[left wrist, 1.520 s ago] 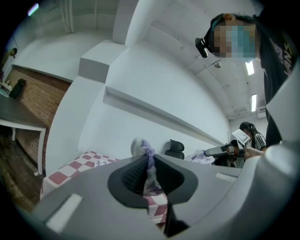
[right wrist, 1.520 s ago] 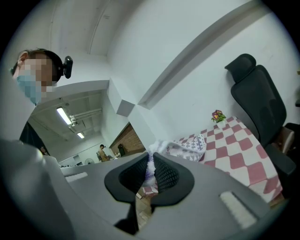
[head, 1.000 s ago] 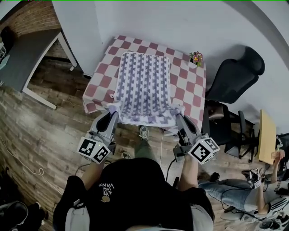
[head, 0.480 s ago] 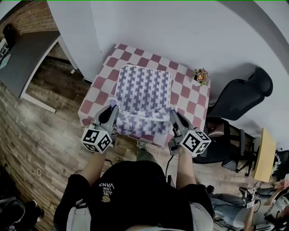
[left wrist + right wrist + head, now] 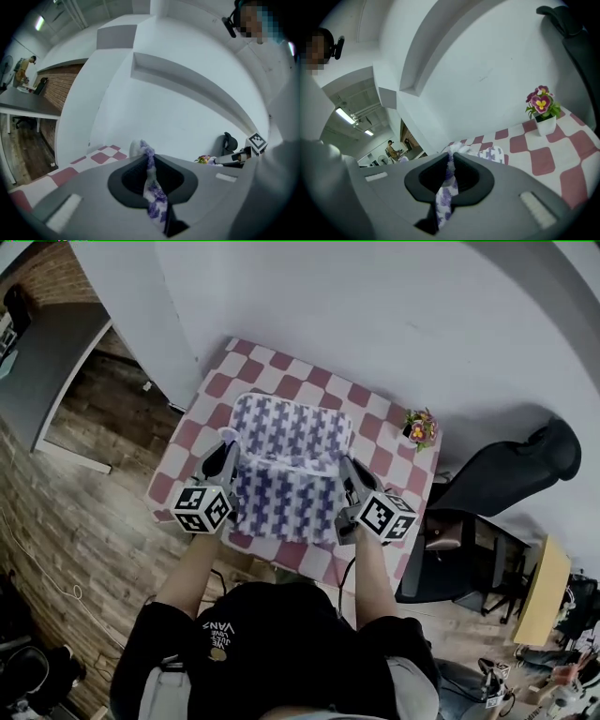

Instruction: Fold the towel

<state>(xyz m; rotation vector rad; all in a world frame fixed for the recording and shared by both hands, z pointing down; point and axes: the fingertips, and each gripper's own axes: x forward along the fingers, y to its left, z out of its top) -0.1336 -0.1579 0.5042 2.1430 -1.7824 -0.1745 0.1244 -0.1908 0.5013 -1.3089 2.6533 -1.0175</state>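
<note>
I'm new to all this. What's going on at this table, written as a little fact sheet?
Setting: table under a red-and-white checked cloth, against a white wall
Main item: white-and-purple patterned towel, spread on the table, with two corners lifted over its middle
Left claw: shut on one towel corner
Right claw: shut on the other corner
Also on the table: small potted flower, at the far right corner
Nearby: black office chair, right of the table

The left gripper's [image 5: 149,180] fingers pinch purple-patterned towel [image 5: 152,197] above the checkered tablecloth [image 5: 105,154].
</note>
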